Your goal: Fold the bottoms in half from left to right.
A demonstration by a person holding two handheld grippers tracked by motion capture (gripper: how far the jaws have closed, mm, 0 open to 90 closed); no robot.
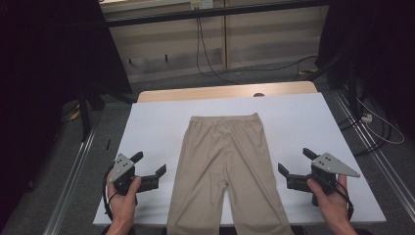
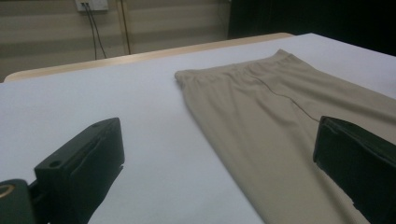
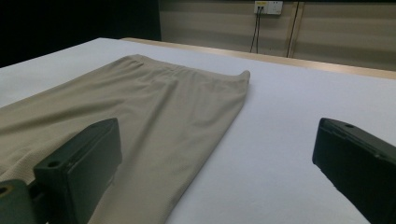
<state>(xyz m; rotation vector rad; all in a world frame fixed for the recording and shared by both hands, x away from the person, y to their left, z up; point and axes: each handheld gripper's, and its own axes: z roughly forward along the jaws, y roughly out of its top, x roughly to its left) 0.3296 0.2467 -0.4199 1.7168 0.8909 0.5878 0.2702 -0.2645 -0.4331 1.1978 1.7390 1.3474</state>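
A pair of beige trousers [image 1: 225, 161] lies flat on the white table cover [image 1: 151, 127], waistband at the far end, both legs running off the near edge. My left gripper [image 1: 149, 164] stands open on the cover just left of the left leg, nothing between its jaws. My right gripper [image 1: 299, 163] stands open just right of the right leg, also with nothing in it. From the left gripper view the trousers [image 2: 261, 107] spread to the right of my left gripper [image 2: 219, 163]. From the right gripper view the trousers [image 3: 154, 107] lie left of my right gripper [image 3: 217, 163].
The wooden tabletop [image 1: 225, 91] shows as a strip past the far end of the cover. Cables [image 1: 205, 54] hang from a wall socket behind the table. Metal rails [image 1: 73, 171] run along the floor on both sides.
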